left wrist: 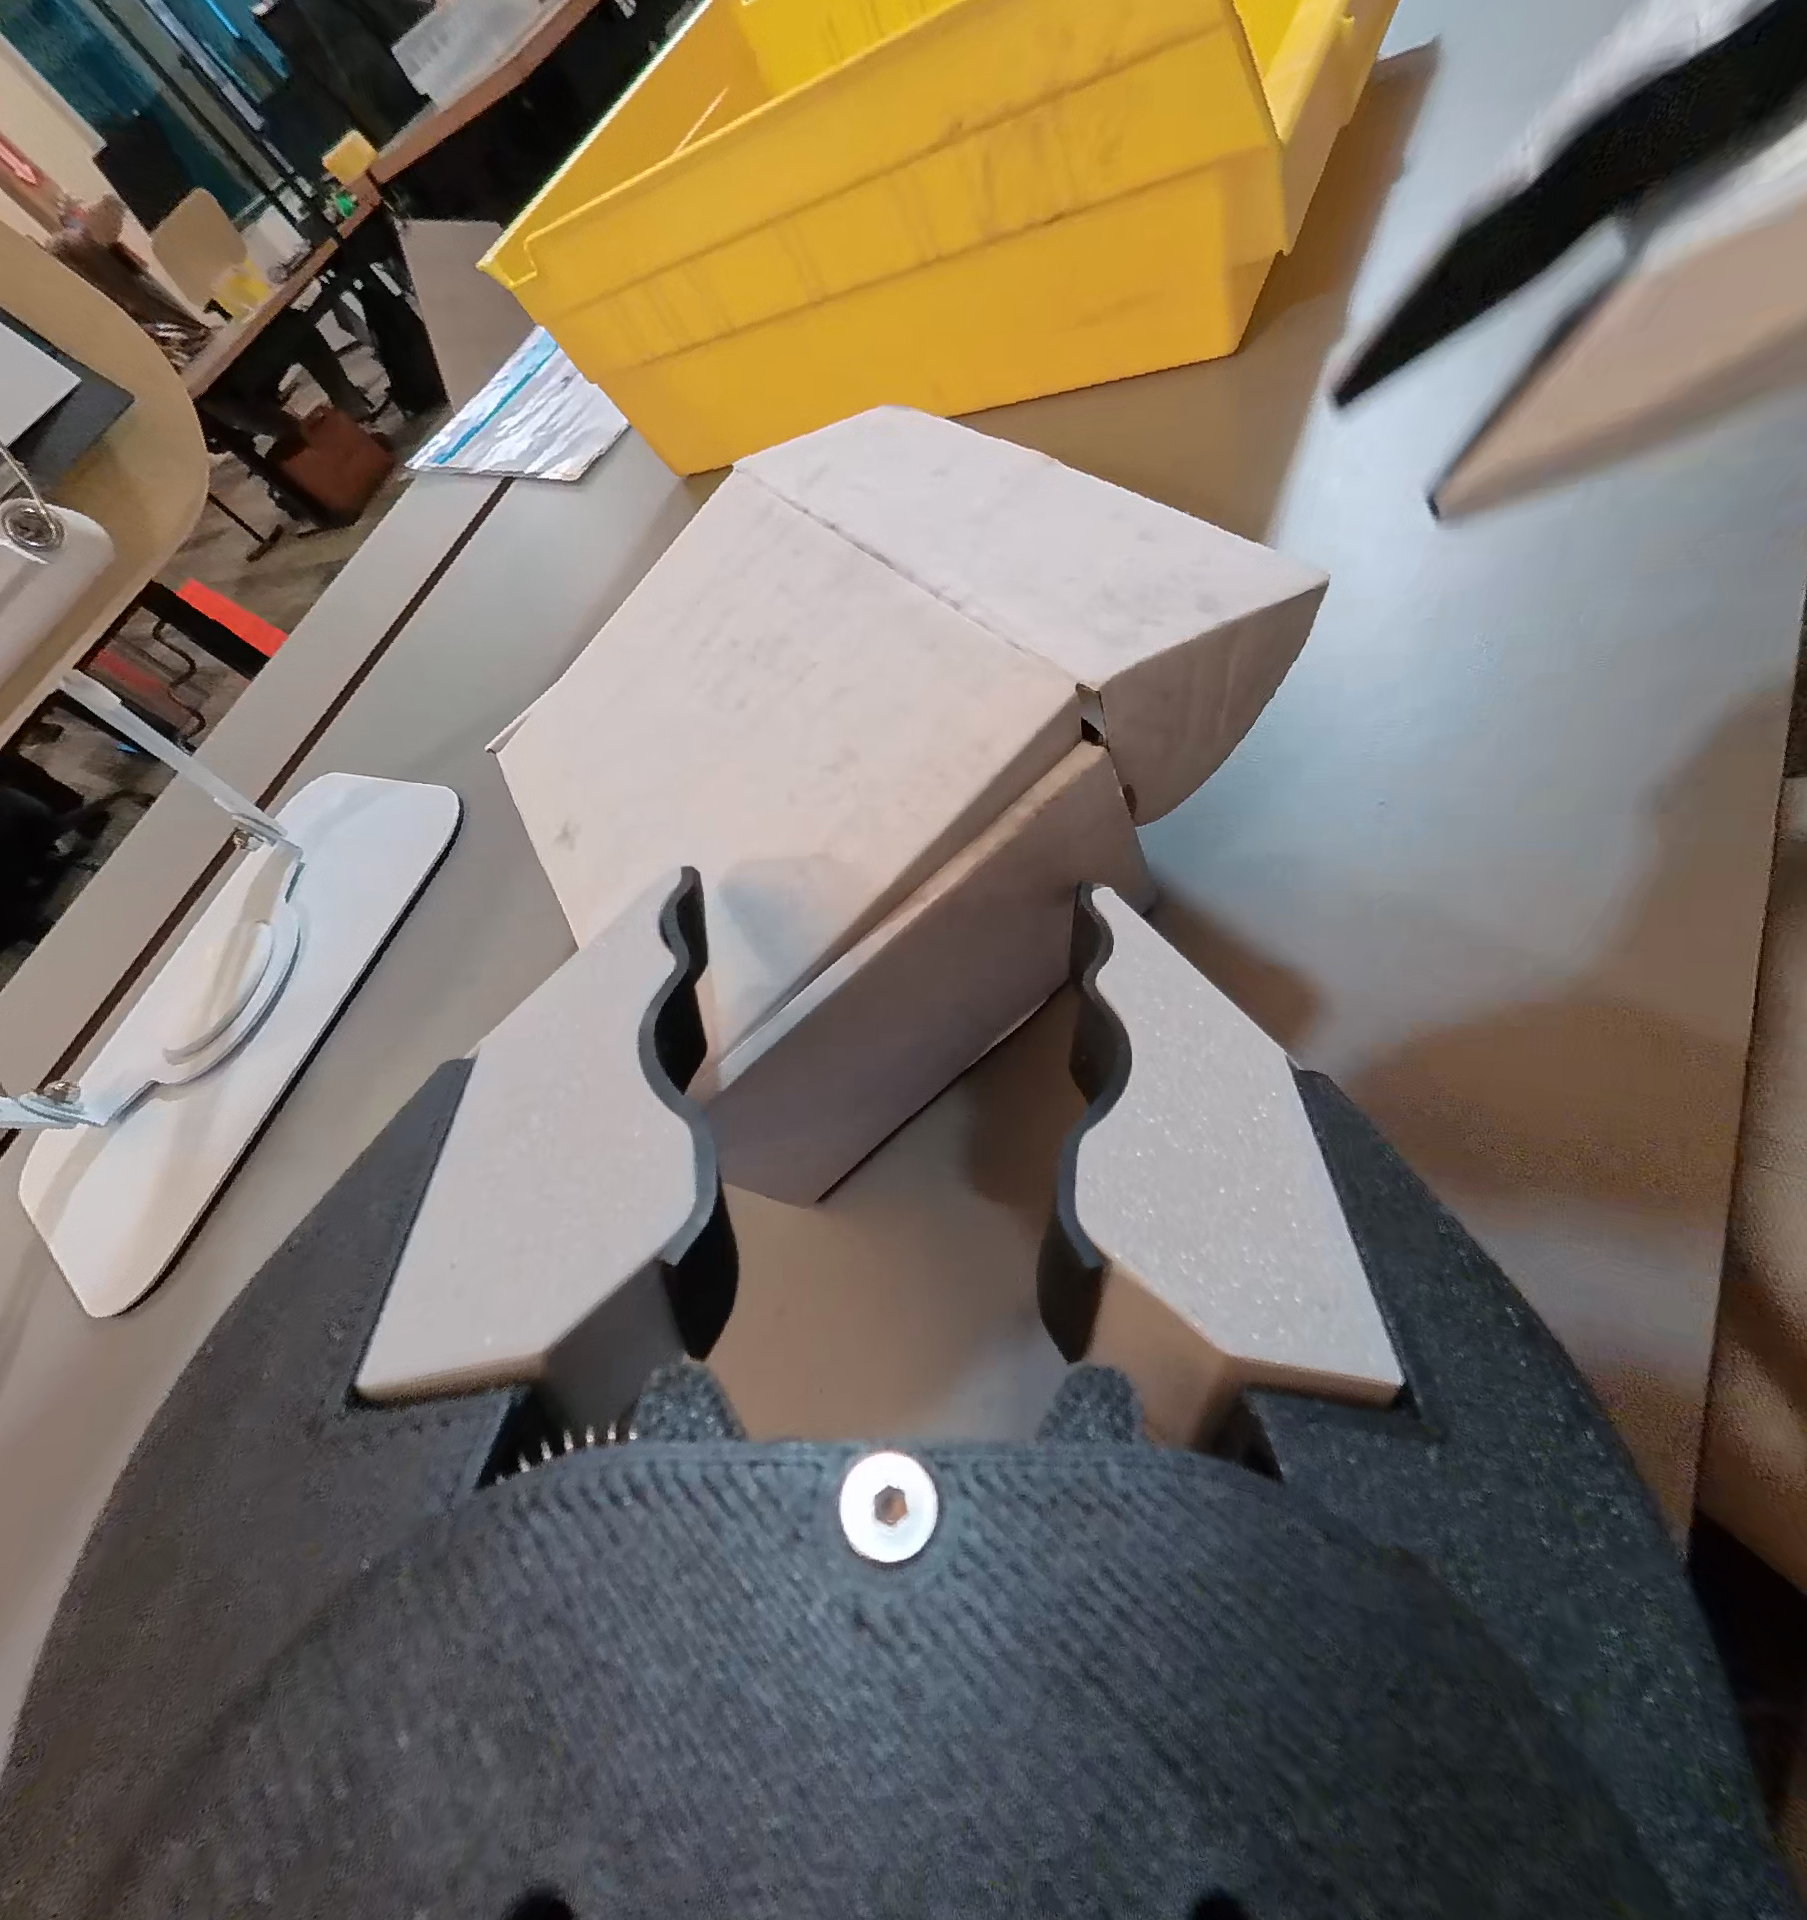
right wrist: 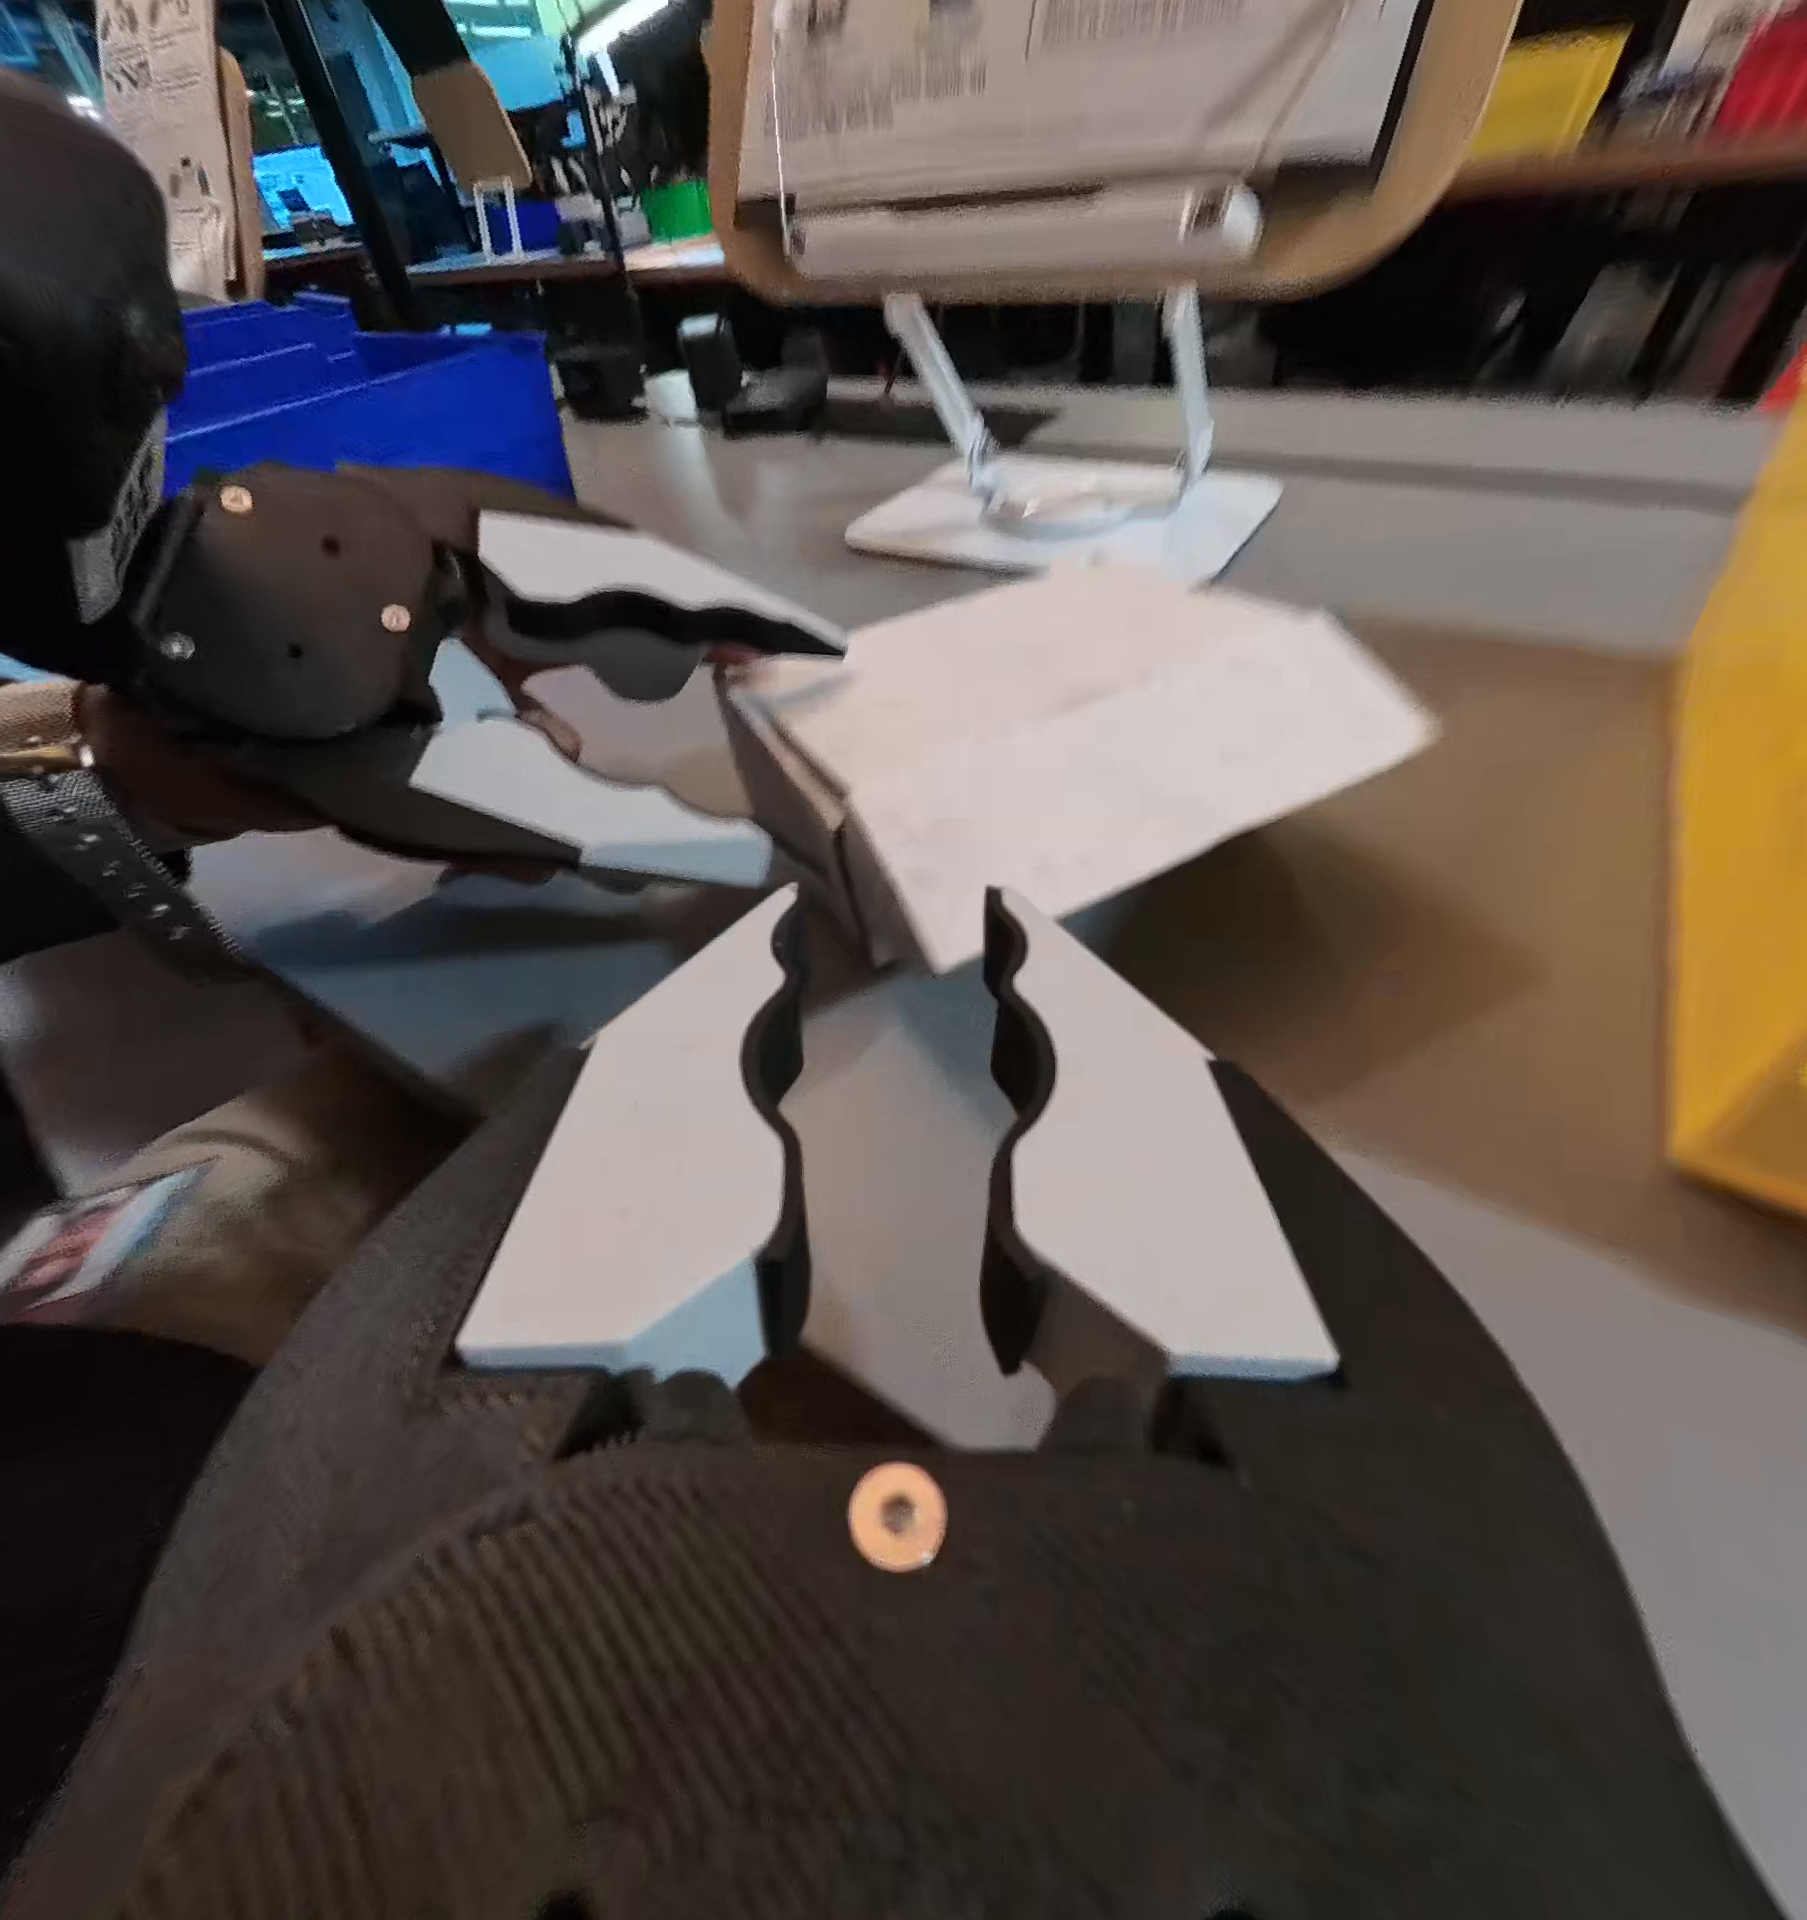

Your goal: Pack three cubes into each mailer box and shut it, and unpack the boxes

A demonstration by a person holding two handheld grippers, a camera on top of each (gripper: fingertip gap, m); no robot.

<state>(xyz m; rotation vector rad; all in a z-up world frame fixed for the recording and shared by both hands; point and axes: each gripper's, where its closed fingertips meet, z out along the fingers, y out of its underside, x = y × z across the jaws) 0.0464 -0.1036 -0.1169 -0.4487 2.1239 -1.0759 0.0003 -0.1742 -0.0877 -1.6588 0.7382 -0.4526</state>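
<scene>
Two grippers work one mailer box [left wrist: 826, 707] on the grey table [left wrist: 1450, 831]. Nearest, the left gripper [left wrist: 888, 956] stands spread wide, straddling the box's closed corner but clamping nothing, probably to steady it. The right gripper [right wrist: 894, 935] hovers parted and empty just beside the lid edge. Beyond sits a yellow bin [left wrist: 930, 260]. No cubes show. No writing is legible on the box.

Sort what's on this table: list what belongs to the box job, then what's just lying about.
Job:
- closed grey cardboard mailer box
- left tool, open, straddling the box's near corner
- right tool, open, just short of the box
- yellow plastic bin, probably

Lying about:
- white flat-based stand
- blue plastic bin
</scene>
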